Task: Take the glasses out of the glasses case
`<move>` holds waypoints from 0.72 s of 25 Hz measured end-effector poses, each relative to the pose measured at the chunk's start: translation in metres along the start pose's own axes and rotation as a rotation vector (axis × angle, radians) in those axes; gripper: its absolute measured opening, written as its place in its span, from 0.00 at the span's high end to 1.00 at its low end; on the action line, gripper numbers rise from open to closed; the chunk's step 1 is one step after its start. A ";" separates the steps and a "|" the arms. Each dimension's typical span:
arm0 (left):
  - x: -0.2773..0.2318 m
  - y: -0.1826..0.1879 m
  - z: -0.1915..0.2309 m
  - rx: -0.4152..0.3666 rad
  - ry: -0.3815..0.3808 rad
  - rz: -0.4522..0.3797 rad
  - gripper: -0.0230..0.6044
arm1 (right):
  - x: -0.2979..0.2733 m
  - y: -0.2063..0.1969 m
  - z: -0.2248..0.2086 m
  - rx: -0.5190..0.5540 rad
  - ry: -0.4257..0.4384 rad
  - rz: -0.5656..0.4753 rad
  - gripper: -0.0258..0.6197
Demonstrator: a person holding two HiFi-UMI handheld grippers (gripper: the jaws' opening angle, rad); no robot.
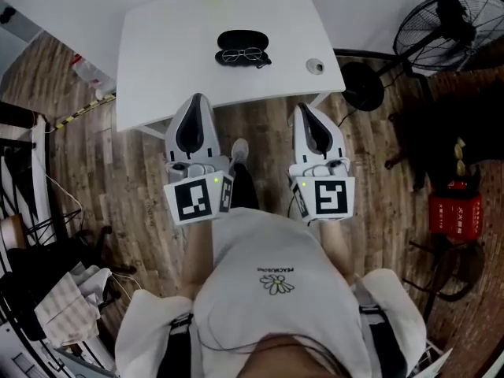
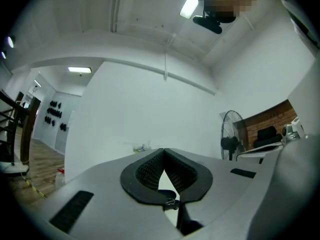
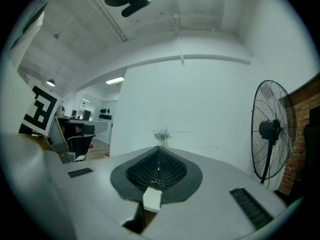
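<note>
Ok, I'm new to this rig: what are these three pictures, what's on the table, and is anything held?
No robot here: a person holds a two-jaw gripper in each hand. The head view looks down on the left gripper and right gripper, at the near edge of a white table. The other two views look along each gripper's own jaws; both pairs are closed on nothing. On the table lie a black glasses case, glasses at its near side, and a small round object.
</note>
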State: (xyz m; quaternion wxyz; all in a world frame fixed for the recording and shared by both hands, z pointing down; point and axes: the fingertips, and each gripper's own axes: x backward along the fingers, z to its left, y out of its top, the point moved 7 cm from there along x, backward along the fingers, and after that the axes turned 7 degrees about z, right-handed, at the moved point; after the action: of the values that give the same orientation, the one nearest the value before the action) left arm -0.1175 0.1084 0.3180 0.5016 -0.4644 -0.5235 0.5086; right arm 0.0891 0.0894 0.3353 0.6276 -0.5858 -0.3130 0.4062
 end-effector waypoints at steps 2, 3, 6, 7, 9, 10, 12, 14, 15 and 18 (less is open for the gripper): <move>-0.030 -0.005 0.015 0.007 -0.013 0.015 0.94 | -0.030 0.003 -0.002 0.002 -0.009 0.014 0.95; -0.045 -0.006 0.022 0.009 -0.021 0.021 0.94 | -0.045 0.005 -0.004 0.004 -0.014 0.021 0.95; -0.092 -0.005 0.043 0.012 -0.047 0.031 0.94 | -0.091 0.015 -0.011 0.005 -0.031 0.038 0.95; -0.107 -0.003 0.050 0.013 -0.054 0.031 0.94 | -0.105 0.019 -0.014 0.004 -0.037 0.041 0.95; -0.136 0.001 0.063 0.014 -0.070 0.029 0.94 | -0.135 0.027 -0.019 0.003 -0.050 0.042 0.95; -0.151 0.003 0.070 0.013 -0.077 0.027 0.94 | -0.149 0.031 -0.021 0.004 -0.057 0.042 0.95; -0.179 0.007 0.083 0.010 -0.093 0.025 0.94 | -0.179 0.038 -0.024 0.010 -0.068 0.046 0.95; -0.202 0.008 0.094 0.008 -0.112 0.028 0.94 | -0.203 0.041 -0.025 0.020 -0.078 0.055 0.95; -0.212 0.008 0.098 0.006 -0.123 0.032 0.94 | -0.211 0.042 -0.026 0.026 -0.084 0.060 0.95; -0.235 0.006 0.105 0.001 -0.140 0.037 0.94 | -0.230 0.043 -0.030 0.035 -0.096 0.066 0.95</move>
State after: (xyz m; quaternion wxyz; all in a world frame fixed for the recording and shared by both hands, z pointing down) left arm -0.2069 -0.1325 0.3021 0.4547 -0.4369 -0.5483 0.5493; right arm 0.0002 -0.1276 0.3086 0.6082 -0.5646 -0.3159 0.4599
